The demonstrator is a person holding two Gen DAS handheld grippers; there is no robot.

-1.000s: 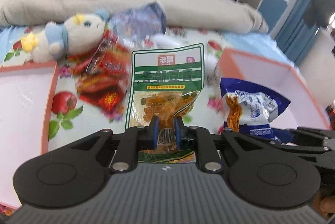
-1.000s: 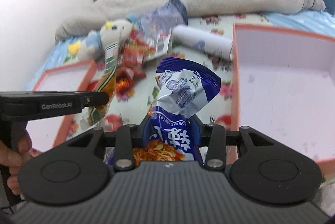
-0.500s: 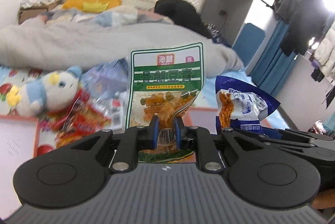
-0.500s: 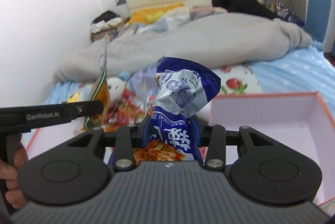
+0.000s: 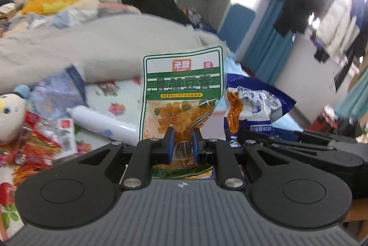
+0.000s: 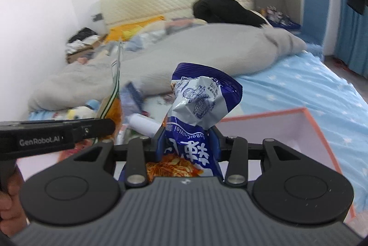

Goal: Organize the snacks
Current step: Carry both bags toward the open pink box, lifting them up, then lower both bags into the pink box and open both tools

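Note:
My left gripper (image 5: 182, 142) is shut on the lower part of a flat green-and-white snack packet (image 5: 181, 94), which stands upright above the bed. My right gripper (image 6: 187, 142) is shut on a crumpled blue-and-white snack bag (image 6: 202, 105), also held up in the air. In the left wrist view that blue bag (image 5: 250, 103) hangs just right of the green packet. In the right wrist view the green packet (image 6: 115, 94) shows edge-on at the left, above the other gripper's black body. Red snack packets (image 5: 34, 149) lie on the flowered sheet at the lower left.
An orange-rimmed white box (image 6: 317, 128) sits on the bed at the right. A white cylinder (image 5: 101, 124), a plush toy (image 5: 9, 117) and a blue-white bag (image 5: 57, 92) lie among the snacks. A grey duvet (image 5: 92, 50) fills the back. A hand (image 6: 9, 204) grips the left handle.
Both grippers have risen with their packets still held; the views tipped up from the sheet and boxes toward the headboard and room, and the left view swung to the right.

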